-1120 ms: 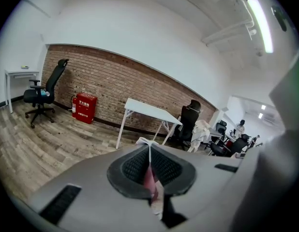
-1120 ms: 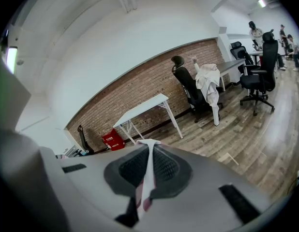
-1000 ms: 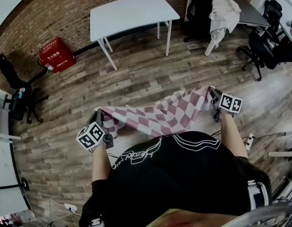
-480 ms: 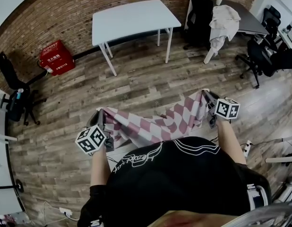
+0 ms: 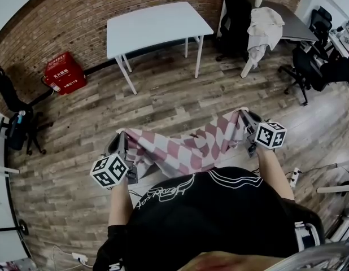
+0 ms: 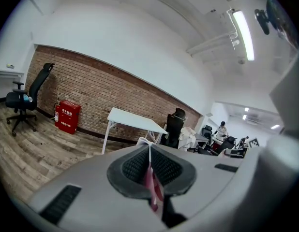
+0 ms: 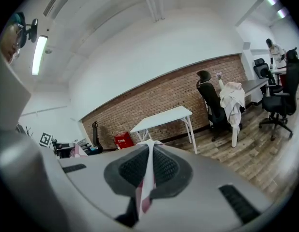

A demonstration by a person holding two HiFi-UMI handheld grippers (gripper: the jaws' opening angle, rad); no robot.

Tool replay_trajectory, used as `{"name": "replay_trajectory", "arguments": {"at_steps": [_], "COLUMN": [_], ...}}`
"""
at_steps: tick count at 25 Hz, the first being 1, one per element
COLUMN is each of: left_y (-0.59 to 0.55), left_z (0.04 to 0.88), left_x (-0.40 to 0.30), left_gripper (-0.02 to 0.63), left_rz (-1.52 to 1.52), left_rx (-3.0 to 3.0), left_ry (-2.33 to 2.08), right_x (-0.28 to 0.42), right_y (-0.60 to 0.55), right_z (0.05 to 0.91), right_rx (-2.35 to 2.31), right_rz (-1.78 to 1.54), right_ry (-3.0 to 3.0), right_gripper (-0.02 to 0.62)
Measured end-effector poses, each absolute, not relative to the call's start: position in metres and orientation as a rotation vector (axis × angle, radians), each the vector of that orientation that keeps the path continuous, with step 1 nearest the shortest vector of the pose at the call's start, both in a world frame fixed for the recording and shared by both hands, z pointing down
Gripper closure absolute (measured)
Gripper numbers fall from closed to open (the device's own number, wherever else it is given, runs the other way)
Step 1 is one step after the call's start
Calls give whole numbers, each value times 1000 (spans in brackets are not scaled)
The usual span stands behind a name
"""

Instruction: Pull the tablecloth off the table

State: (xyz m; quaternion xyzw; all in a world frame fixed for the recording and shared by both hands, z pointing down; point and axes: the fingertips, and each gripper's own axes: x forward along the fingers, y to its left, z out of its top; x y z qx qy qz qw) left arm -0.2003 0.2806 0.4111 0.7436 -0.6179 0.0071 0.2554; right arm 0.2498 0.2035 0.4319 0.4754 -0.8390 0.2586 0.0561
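The pink-and-white checked tablecloth hangs slack in the air between my two grippers, in front of the person's black shirt. My left gripper is shut on its left corner, and a thin edge of cloth shows pinched between the dark pads. On the other side my right gripper is shut on the right corner, with the cloth clamped between its pads. The bare white table stands well ahead by the brick wall; it also shows as the white table and the white table in the gripper views.
A red box sits by the brick wall at the left. Black office chairs stand at the left and right, and a chair draped with pale clothing is beside a dark desk. Wooden floor lies between me and the table.
Both grippers have risen and drawn a little closer together with the cloth, which now sags more in the middle. The right gripper has rolled slightly.
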Motion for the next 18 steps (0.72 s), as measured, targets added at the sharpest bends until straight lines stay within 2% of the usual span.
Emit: {"name": "replay_trajectory", "arguments": {"at_steps": [18], "left_y": [269], "left_z": [449], "left_x": [-195], "left_gripper": [598], "left_rz": [59], "left_rx": [1959], "left_ry": [-1654], "right_x": [262], "right_y": [203], "right_z": [471], "right_rx": [1436], "right_rz": [890], "right_ry": [-2472], "right_gripper": [598]}}
